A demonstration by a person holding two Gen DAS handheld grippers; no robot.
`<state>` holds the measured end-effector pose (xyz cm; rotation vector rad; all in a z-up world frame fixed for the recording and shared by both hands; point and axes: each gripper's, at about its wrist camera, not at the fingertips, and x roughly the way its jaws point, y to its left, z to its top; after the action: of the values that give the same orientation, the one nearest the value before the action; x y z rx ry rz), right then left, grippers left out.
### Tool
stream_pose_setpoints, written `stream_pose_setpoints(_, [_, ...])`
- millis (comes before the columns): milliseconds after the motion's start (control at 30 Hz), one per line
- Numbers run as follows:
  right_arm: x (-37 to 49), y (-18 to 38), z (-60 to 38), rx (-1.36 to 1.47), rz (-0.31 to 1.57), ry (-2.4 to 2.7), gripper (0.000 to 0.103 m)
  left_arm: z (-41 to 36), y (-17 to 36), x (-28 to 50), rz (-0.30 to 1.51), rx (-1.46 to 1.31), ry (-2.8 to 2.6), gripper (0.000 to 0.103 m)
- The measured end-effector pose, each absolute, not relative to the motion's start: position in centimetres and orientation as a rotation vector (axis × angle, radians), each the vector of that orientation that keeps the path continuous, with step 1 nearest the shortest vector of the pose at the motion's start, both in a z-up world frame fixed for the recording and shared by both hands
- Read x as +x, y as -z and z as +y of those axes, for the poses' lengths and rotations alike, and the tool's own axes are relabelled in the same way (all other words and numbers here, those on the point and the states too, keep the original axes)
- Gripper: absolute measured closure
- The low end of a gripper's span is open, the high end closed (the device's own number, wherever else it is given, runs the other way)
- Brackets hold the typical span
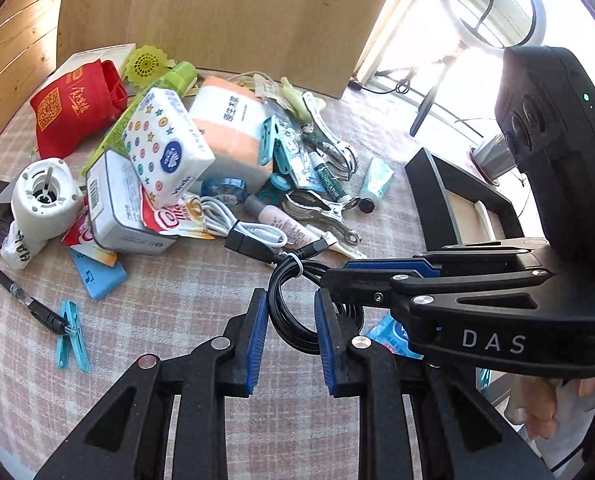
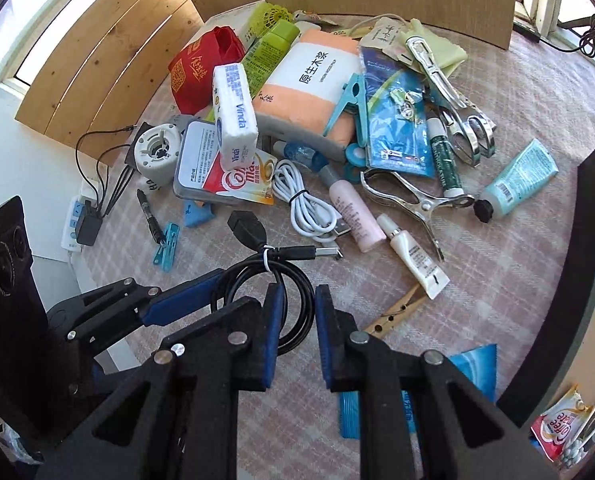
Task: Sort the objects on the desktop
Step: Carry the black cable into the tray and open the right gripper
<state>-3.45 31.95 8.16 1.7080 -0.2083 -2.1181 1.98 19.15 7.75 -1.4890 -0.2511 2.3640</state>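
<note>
Coils of a black USB cable [image 1: 293, 316] fill the near middle of the left wrist view, on the checked tablecloth [image 1: 157, 312]. The left gripper [image 1: 291, 300] points steeply down at it, its blue pads closed in on the coil with the loop between them. From the right side the right gripper [image 1: 333, 280] reaches in almost level across the picture, its narrow jaws pinched on the same coil just beyond the left one's right finger. A hand [image 1: 549, 404] shows under its body at the right edge. Beyond the cable lies the heap: a tissue pack [image 1: 165, 148], a white cable [image 1: 237, 228], a black pen [image 1: 33, 304] touching a blue peg [image 1: 71, 336].

Seen from the right wrist, the right gripper [image 2: 295, 304] also tilts steeply downward, and the black USB cable [image 2: 281, 280] passes between its nearly closed pads. The left gripper [image 2: 201, 292] comes in from the lower left, its blue-padded finger laid against the coil's left side. The cable's two plugs stick out toward the heap, tied with a white twist. A wooden peg [image 2: 393, 312] lies just right of the right gripper, a metal clip [image 2: 413, 200] farther off.
</note>
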Motion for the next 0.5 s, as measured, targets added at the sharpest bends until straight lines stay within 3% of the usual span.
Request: stream_pose_setpoints(500, [-0.3, -12.2, 47.9, 1.711, -0.440, 2.433, 0.086, 35.8, -11.3, -1.4, -0.019, -1.325, -2.158, 0.082])
